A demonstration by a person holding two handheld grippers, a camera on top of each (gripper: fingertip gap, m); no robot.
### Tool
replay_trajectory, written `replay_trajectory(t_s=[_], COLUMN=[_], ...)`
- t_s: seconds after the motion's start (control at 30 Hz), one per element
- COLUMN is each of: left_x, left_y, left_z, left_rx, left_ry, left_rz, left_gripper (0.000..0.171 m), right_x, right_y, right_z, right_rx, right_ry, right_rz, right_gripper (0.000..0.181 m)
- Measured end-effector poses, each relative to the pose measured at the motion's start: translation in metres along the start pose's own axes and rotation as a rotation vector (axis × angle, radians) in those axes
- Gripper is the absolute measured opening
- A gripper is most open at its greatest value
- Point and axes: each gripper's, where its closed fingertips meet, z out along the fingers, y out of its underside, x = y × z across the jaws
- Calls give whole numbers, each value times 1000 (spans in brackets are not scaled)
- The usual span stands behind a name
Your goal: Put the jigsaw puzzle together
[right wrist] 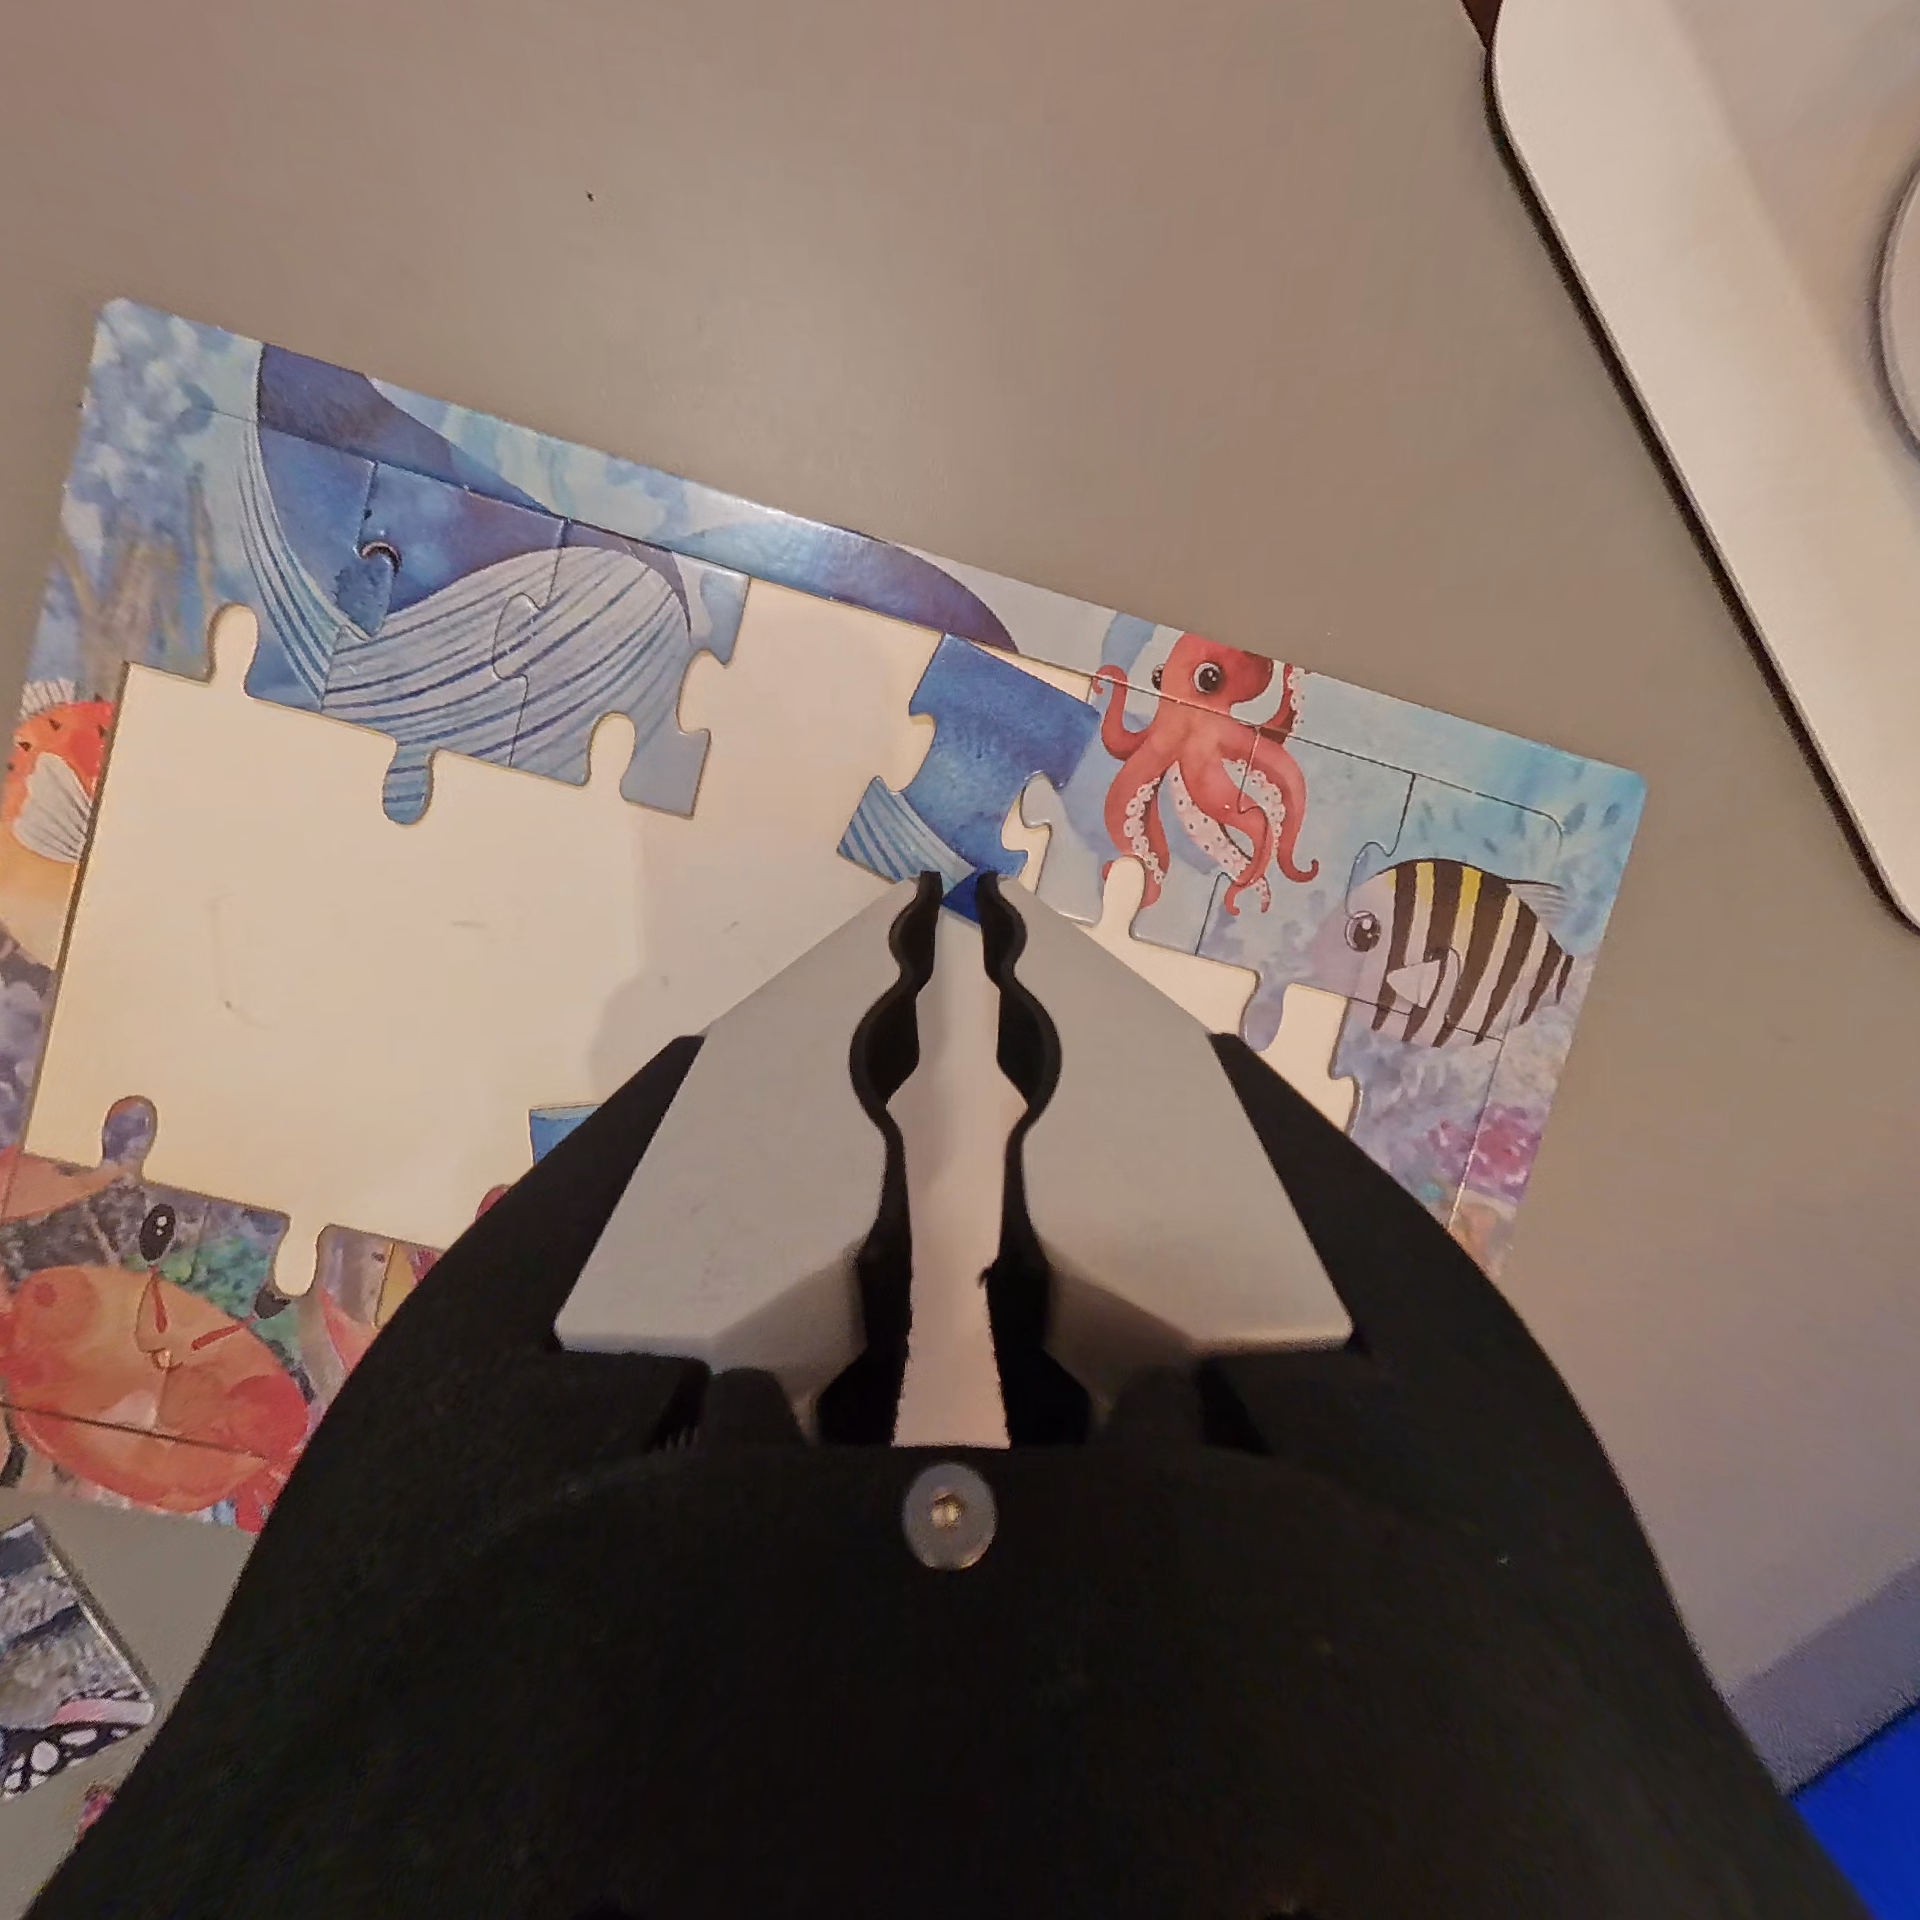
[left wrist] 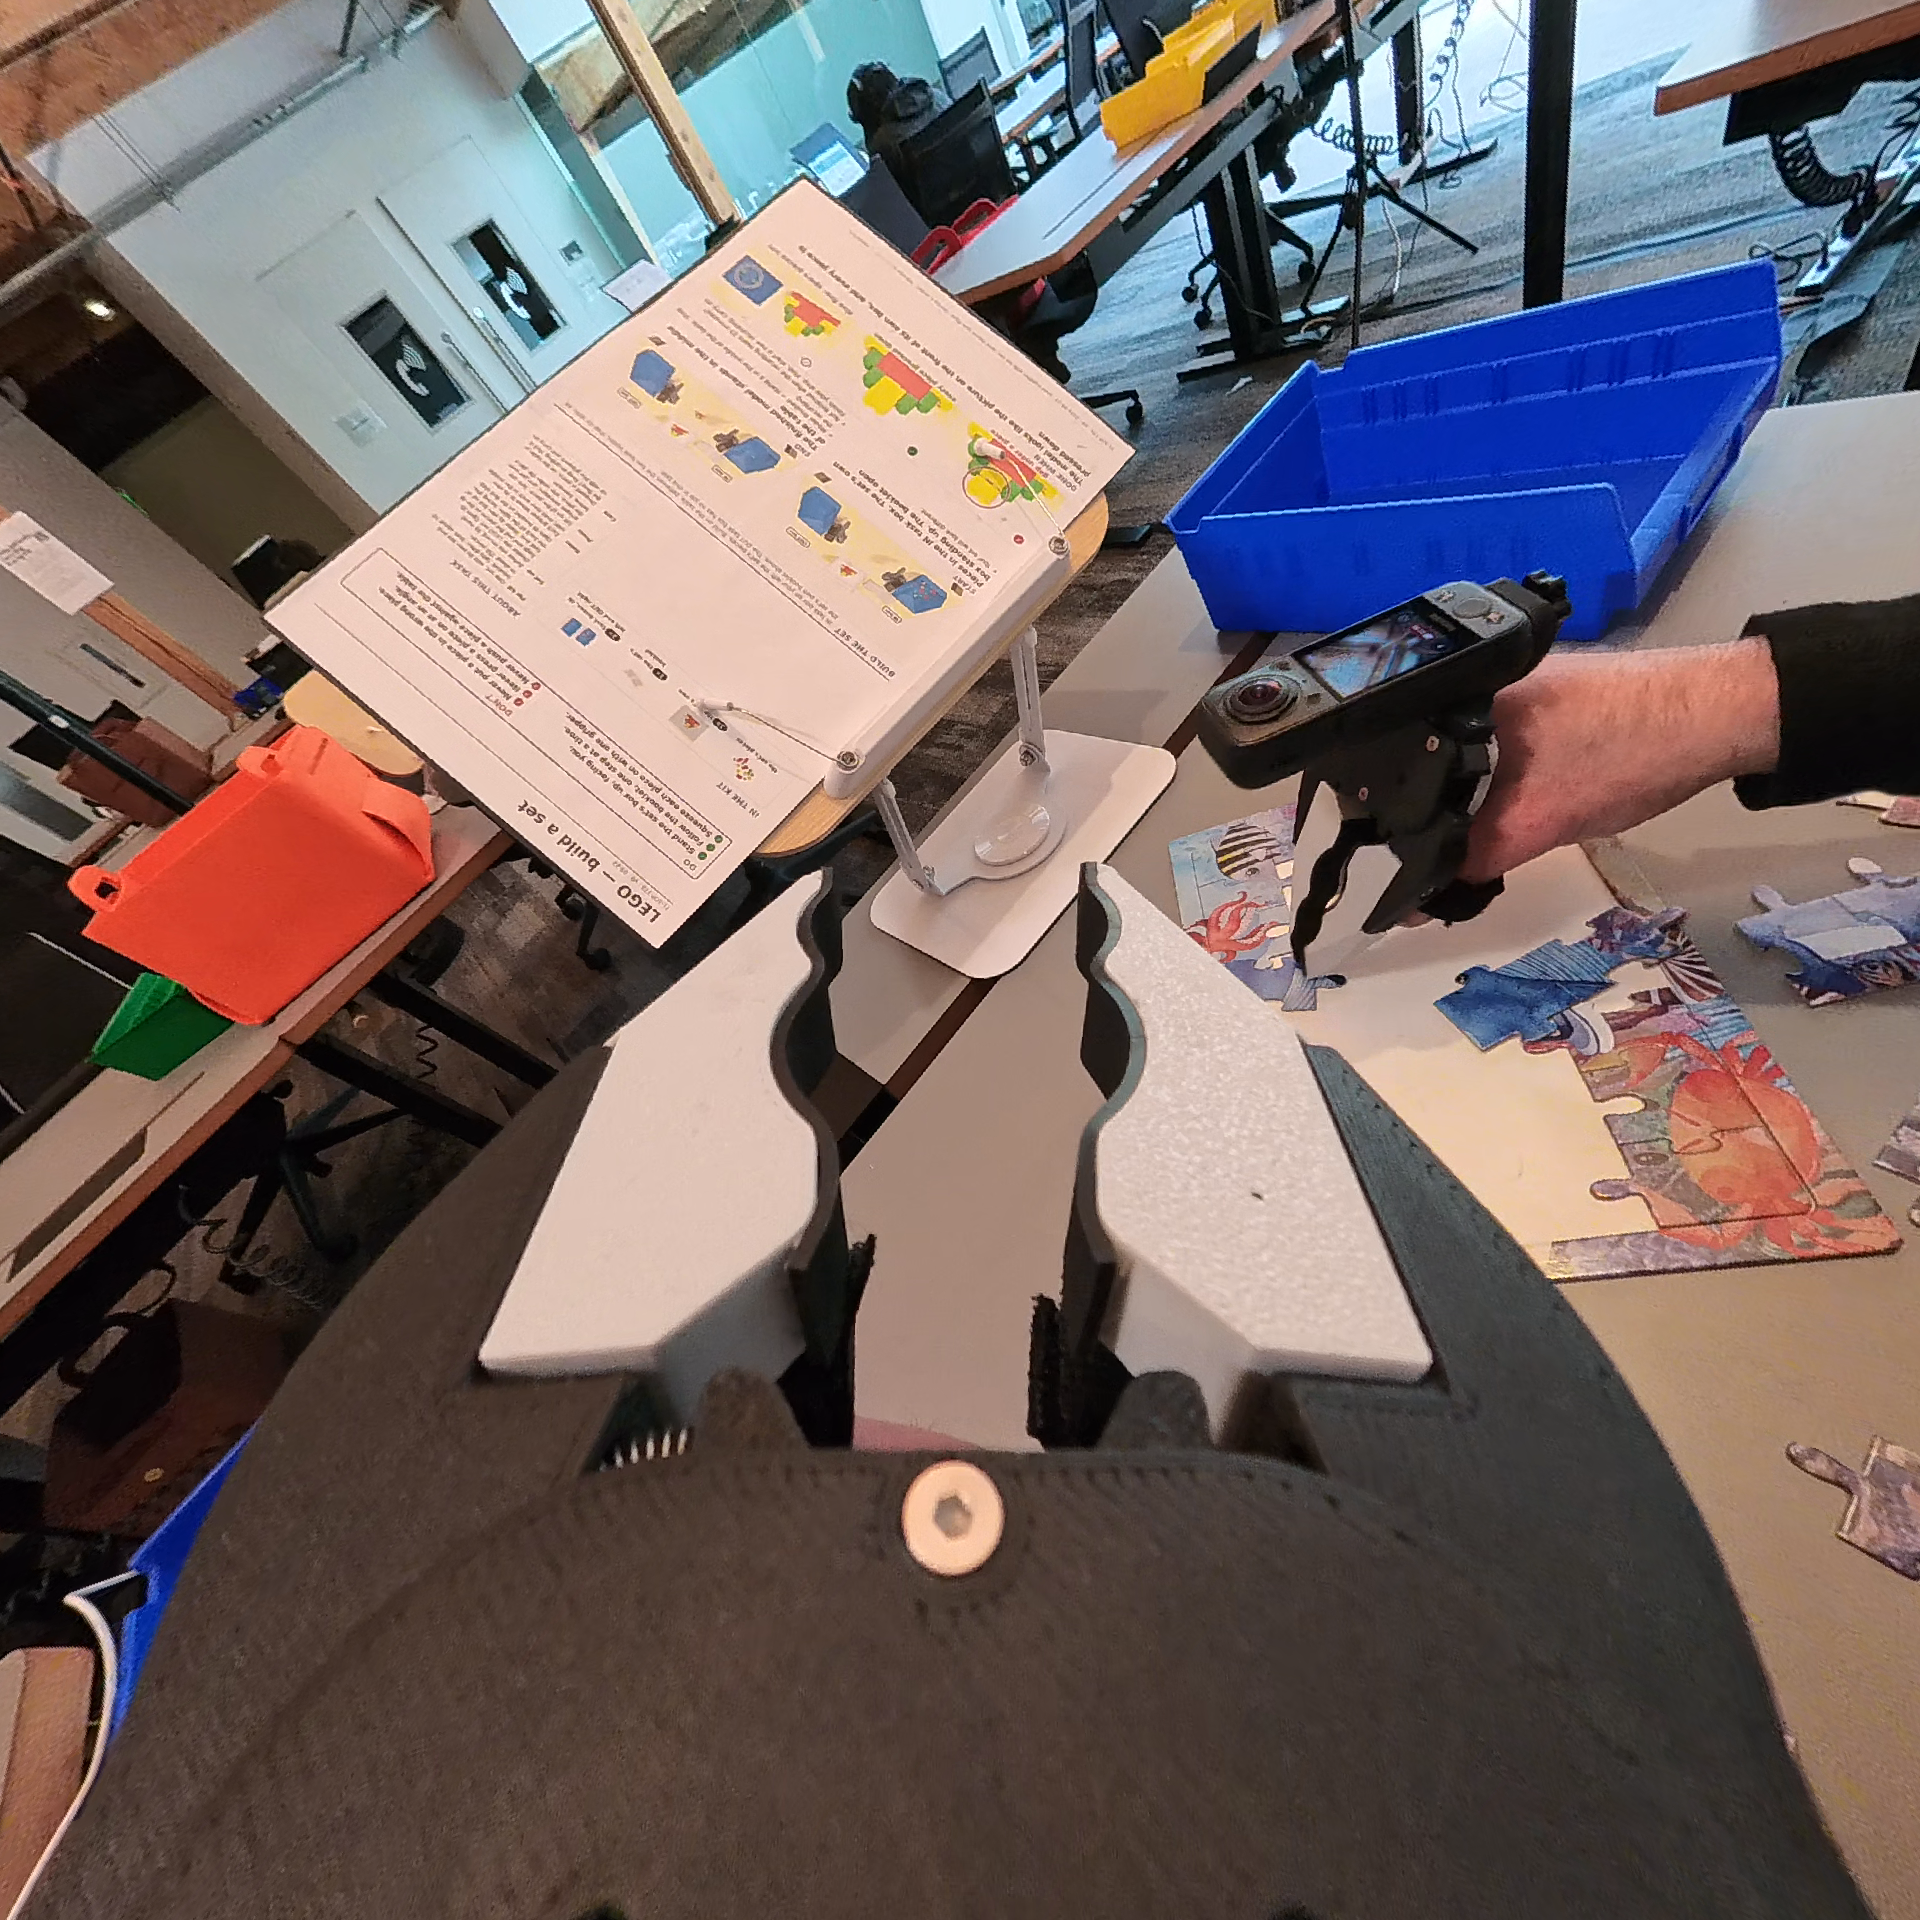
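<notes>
The puzzle board (right wrist: 416, 935) lies on the grey table, with its sea-animal border pieces in place and a bare cream middle. It also shows in the left wrist view (left wrist: 1455, 1122). My right gripper (right wrist: 956, 883) points down at the board and is shut on the lower edge of a blue puzzle piece (right wrist: 987, 748), which sits beside the red octopus (right wrist: 1195, 748). In the left wrist view the right gripper (left wrist: 1320, 966) is held by a hand (left wrist: 1621, 748). My left gripper (left wrist: 956, 904) is open and empty, raised above the table's left edge, away from the board.
Loose pieces lie right of the board (left wrist: 1839, 935) (left wrist: 1870, 1507) and near its corner (right wrist: 62, 1683). A blue bin (left wrist: 1455, 499) stands behind the board. A tilted sheet on a stand (left wrist: 707, 551) with a white base (left wrist: 1029, 862) is at the left. An orange box (left wrist: 260, 873) sits on another table. Some 35 cm of space lies between my two pairs of fingers.
</notes>
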Motion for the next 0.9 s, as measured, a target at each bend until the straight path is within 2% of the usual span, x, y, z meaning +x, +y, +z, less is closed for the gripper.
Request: replay_trajectory(t_s=[0.27,0.5,0.6,0.73,0.9], left_x=[1,1,2,1,2], left_y=[1,2,1,1,1], left_z=[1,3,3,3,4], left_rx=[-3,-7,-6,-5,-7], left_ry=[3,6,8,6,10], left_rz=[0,0,3,-1,2], left_gripper=[44,44,44,44,44], right_x=[8,-5,-10,-7,-7], right_y=[2,1,6,5,5], right_z=[-1,-7,1,0,0], right_rx=[-4,23,9,47,80], right_ry=[41,-1,4,35,37], right_rz=[-13,108,157,190,197], right_gripper=[8,38,34,21,20])
